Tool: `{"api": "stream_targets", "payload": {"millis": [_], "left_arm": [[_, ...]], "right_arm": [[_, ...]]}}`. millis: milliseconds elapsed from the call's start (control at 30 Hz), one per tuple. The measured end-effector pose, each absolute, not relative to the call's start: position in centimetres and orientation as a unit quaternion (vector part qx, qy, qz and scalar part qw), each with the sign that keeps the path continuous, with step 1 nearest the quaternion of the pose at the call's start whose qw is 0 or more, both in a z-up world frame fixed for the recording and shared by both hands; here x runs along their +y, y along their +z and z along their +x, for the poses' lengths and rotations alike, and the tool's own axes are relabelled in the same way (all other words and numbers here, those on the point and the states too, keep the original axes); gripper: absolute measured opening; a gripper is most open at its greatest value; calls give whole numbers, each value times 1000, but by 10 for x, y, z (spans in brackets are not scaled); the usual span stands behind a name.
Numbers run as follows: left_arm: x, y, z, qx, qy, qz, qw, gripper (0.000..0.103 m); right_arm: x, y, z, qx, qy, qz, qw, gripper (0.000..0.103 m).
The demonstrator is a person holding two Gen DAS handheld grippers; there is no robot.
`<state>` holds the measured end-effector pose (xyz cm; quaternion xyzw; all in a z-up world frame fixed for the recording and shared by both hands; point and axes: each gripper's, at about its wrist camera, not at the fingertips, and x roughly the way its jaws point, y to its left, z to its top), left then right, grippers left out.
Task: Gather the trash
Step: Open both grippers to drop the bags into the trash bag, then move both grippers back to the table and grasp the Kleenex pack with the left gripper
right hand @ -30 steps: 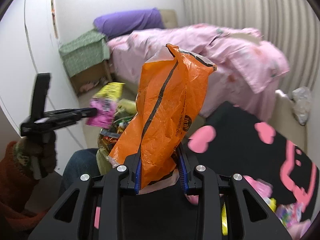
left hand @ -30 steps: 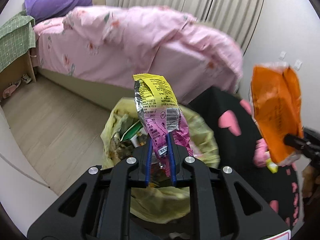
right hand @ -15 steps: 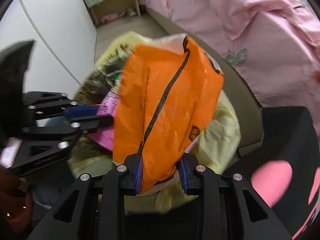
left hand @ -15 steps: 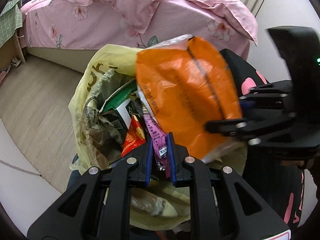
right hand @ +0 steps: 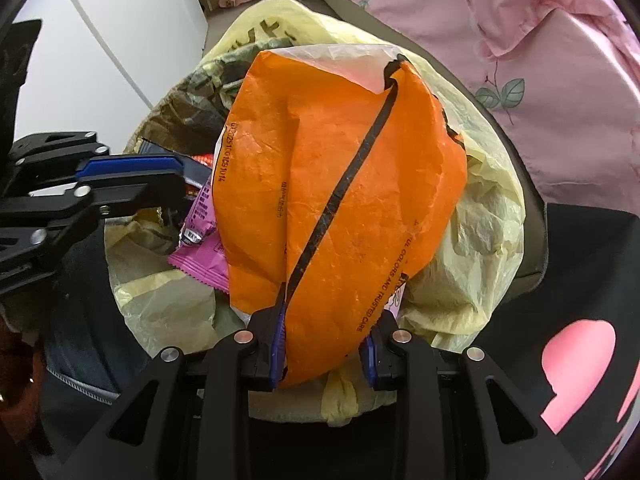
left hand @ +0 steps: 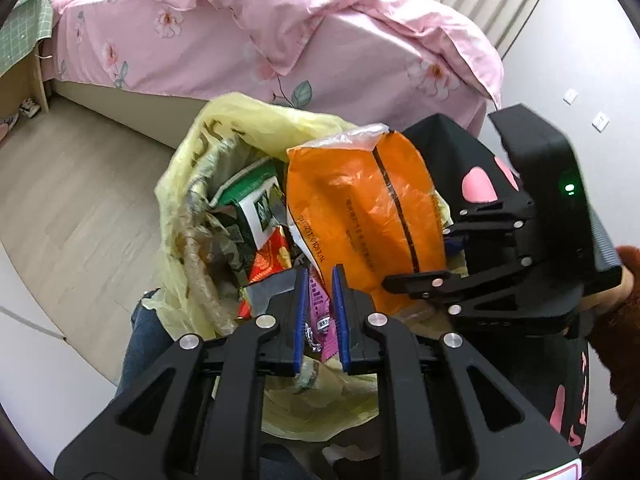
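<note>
A yellow trash bag point(left hand: 188, 184) stands open on the floor, full of wrappers and a green carton point(left hand: 248, 196). My left gripper point(left hand: 320, 312) sits over its near rim, jaws slightly parted, with a pink snack wrapper point(left hand: 320, 320) between the pads; the wrapper also shows in the right wrist view point(right hand: 202, 256). My right gripper point(right hand: 324, 344) holds an orange plastic bag point(right hand: 340, 200) that hangs over the trash bag's mouth point(right hand: 480, 208). The orange bag also shows in the left wrist view point(left hand: 360, 216).
A bed with a pink floral quilt point(left hand: 280, 32) stands behind the trash bag. A black rug with pink hearts point(right hand: 580, 352) lies to the right. Wood floor point(left hand: 60, 200) is on the left, with a white wall panel point(right hand: 132, 20).
Both grippers have moved down over the trash bag. The pink wrapper and the orange bag now hang into its mouth. The left jaws have parted a little.
</note>
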<state>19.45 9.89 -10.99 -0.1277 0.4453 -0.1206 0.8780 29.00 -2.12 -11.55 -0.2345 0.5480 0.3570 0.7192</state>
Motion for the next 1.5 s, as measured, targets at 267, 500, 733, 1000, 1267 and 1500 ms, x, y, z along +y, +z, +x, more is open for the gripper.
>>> {"api": "stream_targets", "payload": {"millis": [267, 500, 733, 1000, 1267, 1500], "left_arm": [[120, -98, 192, 430, -91, -147, 886, 12], [135, -78, 181, 400, -65, -179, 896, 18], [131, -44, 157, 354, -45, -170, 919, 31], [51, -22, 145, 341, -132, -122, 923, 41], [-72, -16, 140, 347, -278, -51, 894, 42], [-194, -21, 138, 332, -402, 29, 853, 43]], "right_arm": [[-28, -111, 283, 538, 356, -212, 734, 31], [-57, -83, 259, 526, 376, -144, 749, 59], [-104, -33, 213, 447, 339, -115, 820, 59], [-204, 7, 113, 338, 261, -80, 901, 60], [-326, 5, 38, 306, 83, -10, 948, 60], [-416, -25, -2, 298, -24, 65, 952, 60]]}}
